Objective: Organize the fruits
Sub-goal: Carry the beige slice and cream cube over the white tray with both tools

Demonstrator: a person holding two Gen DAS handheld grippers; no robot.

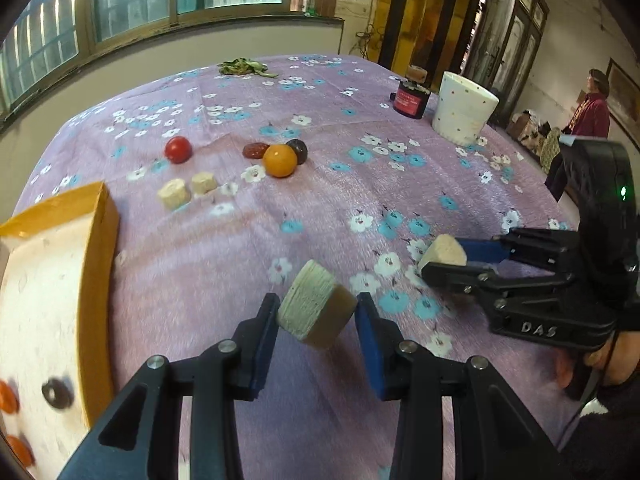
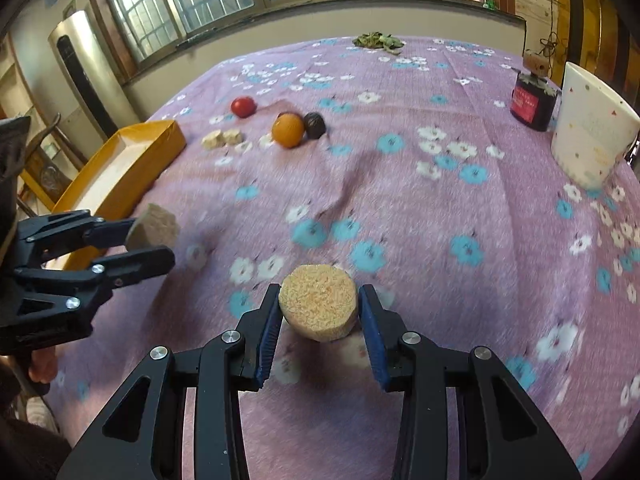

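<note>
The desk is covered by a purple cloth with white and blue flowers. At its left edge an orange tray with a white floor is seen, in which a dark ring and orange pieces are made out in the left wrist view. A white cup is stood at the far right, with a dark red-labelled jar just beside it. A pale banana slice is gripped between the fingers of the left gripper, tilted, near the tray. Another slice is clamped in the fingers of the right gripper, raised above the cloth. Mid-desk an orange is seen touching a dark plum and a red date; a tomato is set apart to the left, and two banana slices are laid side by side nearer the tray
</note>
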